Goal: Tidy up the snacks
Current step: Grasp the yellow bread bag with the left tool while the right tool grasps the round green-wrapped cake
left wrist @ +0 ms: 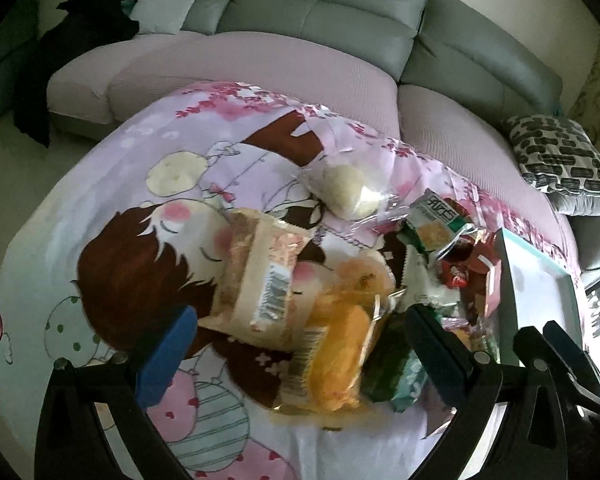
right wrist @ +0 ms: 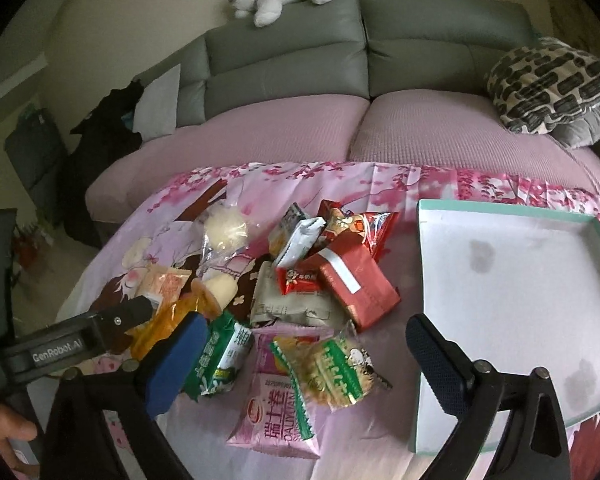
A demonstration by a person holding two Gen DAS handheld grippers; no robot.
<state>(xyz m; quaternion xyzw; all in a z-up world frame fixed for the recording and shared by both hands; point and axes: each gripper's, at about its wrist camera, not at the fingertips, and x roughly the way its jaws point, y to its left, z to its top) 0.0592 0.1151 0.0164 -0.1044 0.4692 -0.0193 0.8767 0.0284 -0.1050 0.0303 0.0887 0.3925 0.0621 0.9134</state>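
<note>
Glossy crinkled plastic wraps the snack packets [right wrist: 296,312]. Under them the printed tablecloth [right wrist: 400,188] is smooth cloth with a faint sheen. At right, the shallow box [right wrist: 512,280] looks like matt white cardboard. Upper frame, the sofa [right wrist: 300,60] is smooth grey leather.

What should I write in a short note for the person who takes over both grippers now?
Left gripper: open above the orange packet, holding nothing.
Right gripper: open above the green-and-yellow snack, holding nothing.
Snacks: all in a loose pile on the pink cloth.
White tray: right of the pile, no snack inside.
Done: nothing sorted yet.
Left: move the snacks into the tray.
</note>
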